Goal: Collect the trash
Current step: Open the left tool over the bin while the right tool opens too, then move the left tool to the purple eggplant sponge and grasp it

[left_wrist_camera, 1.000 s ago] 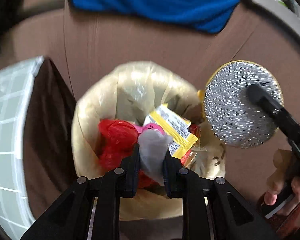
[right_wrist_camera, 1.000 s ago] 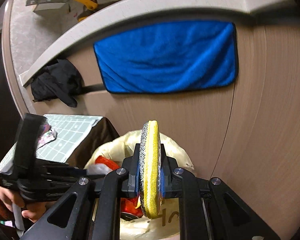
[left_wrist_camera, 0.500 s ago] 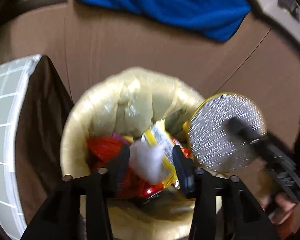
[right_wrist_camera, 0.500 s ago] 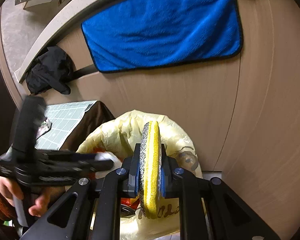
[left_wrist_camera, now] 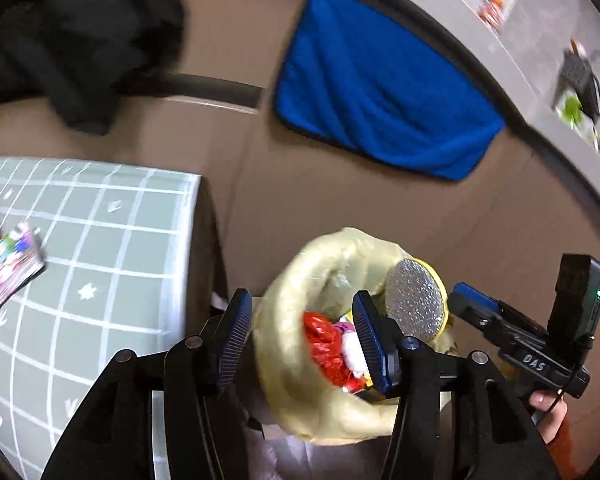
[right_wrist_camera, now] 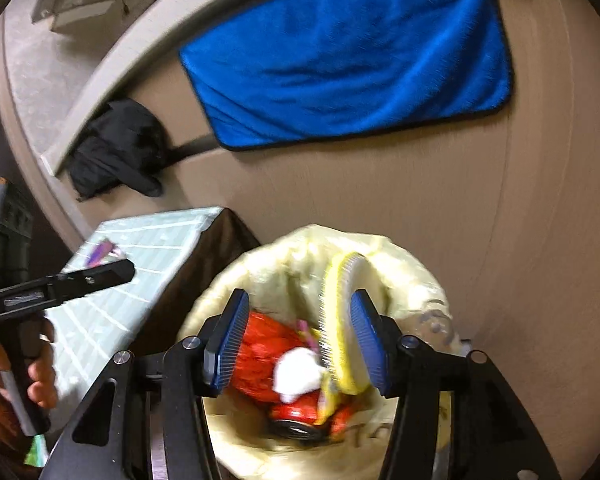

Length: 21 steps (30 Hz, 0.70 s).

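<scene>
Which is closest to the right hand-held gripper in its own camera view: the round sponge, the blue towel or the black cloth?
1. Round sponge, between the open fingers of the right hand-held gripper, over the bin.
2. Black cloth, upper left by the counter.
3. Blue towel, hanging above; too close to call against the cloth.

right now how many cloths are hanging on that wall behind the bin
2. A blue cloth hangs spread flat above the trash bin. A black cloth hangs bunched up to its left, above the gridded table. Others may lie outside the views.
</scene>
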Tool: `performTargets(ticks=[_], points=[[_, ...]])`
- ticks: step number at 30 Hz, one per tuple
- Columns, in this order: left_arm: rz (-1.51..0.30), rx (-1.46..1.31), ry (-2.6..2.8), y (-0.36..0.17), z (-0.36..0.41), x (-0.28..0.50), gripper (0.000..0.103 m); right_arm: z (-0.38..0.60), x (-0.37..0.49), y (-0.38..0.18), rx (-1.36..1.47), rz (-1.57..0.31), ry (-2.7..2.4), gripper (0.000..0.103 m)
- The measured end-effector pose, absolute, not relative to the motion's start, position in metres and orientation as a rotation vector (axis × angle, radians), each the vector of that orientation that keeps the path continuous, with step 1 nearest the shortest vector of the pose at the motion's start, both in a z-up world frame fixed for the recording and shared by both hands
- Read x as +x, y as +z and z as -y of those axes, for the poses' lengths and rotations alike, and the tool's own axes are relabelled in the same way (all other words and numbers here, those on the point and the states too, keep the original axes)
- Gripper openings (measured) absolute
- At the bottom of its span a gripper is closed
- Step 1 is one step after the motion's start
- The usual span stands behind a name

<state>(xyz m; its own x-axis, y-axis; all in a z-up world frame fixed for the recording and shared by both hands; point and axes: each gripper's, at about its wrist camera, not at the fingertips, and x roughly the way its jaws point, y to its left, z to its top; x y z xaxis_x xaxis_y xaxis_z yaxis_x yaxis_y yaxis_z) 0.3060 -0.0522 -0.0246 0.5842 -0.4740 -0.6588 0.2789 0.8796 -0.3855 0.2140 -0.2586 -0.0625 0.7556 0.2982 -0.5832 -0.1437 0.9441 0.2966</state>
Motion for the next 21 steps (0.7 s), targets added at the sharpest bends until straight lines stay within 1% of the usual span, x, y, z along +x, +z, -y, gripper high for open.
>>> performTargets(ticks=[5, 13, 17, 21], points=[[-0.825, -0.279, -0.377, -0.025, 0.010, 0.295, 0.053, 0.242, 0.209, -0.042, 0.217, -0.628, 0.230, 0.051], [-0.745, -0.350, -0.208, -0.021, -0.088, 0.272, 0.053, 0.193, 0.208, -0.010, 0.157, -0.557, 0.262, 0.051], [-0.709, -0.377, -0.111, -0.028, -0.139, 0.262, 0.053, 0.155, 0.213, -0.007, 0.095, -0.549, 0.319, 0.051], [-0.677, -0.412, -0.009, -0.035, -0.192, 0.268, 0.054, 0.117, 0.228, -0.015, 0.060, -0.584, 0.394, 0.051]])
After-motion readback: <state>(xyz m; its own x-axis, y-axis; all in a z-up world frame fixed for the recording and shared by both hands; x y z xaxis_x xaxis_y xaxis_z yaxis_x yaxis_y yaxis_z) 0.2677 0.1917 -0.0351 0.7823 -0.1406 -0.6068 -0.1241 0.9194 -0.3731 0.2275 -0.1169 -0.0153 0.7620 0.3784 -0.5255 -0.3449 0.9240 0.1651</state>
